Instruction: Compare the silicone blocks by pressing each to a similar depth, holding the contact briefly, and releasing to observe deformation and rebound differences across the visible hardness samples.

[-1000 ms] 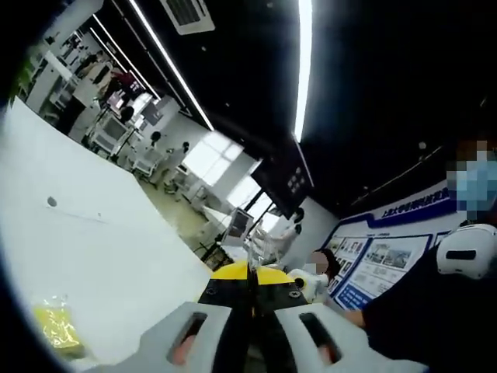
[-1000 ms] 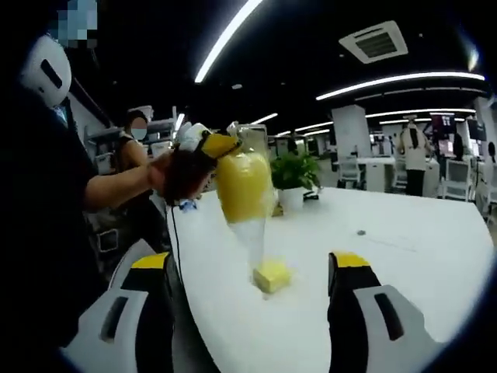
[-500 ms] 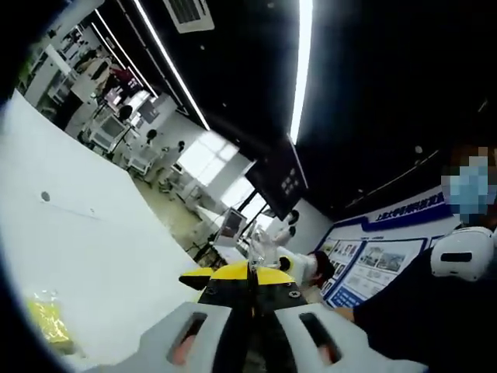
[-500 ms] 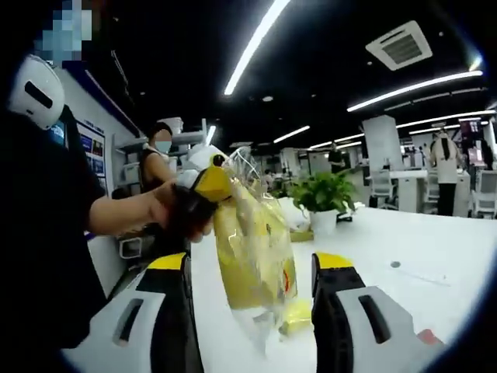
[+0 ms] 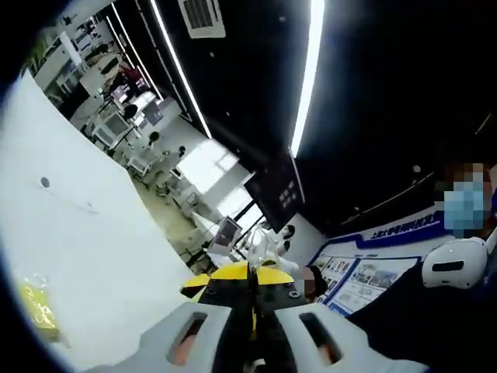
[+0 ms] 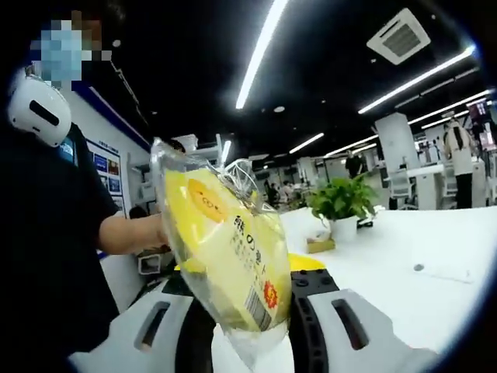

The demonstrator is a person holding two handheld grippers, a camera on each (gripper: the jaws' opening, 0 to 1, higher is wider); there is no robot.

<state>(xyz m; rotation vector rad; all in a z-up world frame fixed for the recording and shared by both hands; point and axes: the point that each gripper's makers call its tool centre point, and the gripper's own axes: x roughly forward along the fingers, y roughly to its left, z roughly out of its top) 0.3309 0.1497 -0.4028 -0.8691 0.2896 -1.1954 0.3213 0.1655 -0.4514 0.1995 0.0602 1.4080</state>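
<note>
Right gripper view: a clear plastic bag w/ yellow contents and a printed label (image 6: 229, 256) hangs upright, well above the big white table (image 6: 435, 295). The right gripper (image 6: 247, 289), white body w/ yellow-tipped black jaws, has its jaws drawn in against the bag's lower half from both sides, so it's clamped on the bag. Bag's crumpled clear top stands up toward the ceiling lights; its bottom corner hangs below the jaws. The person's forearm (image 6: 132, 233) in a dark sleeve reaches to the bag's upper left edge; can't tell what's gripping there, it's hidden behind the bag. On the table beyond the bag: a small green potted plant in a white pot (image 6: 342, 210) and a small dark round dot (image 6: 418, 267), both well apart from the bag.

Left gripper view: the left gripper (image 5: 250, 281) has its yellow-tipped jaws pressed together w/ only a thin seam between; whether anything is pinched there, can't tell. The table (image 5: 85, 264) slopes away to its left. Near the table's edge lies a small yellow block in clear wrap (image 5: 33, 303), well apart from the jaws. The dot (image 5: 44, 183) sits farther up the table.
</note>
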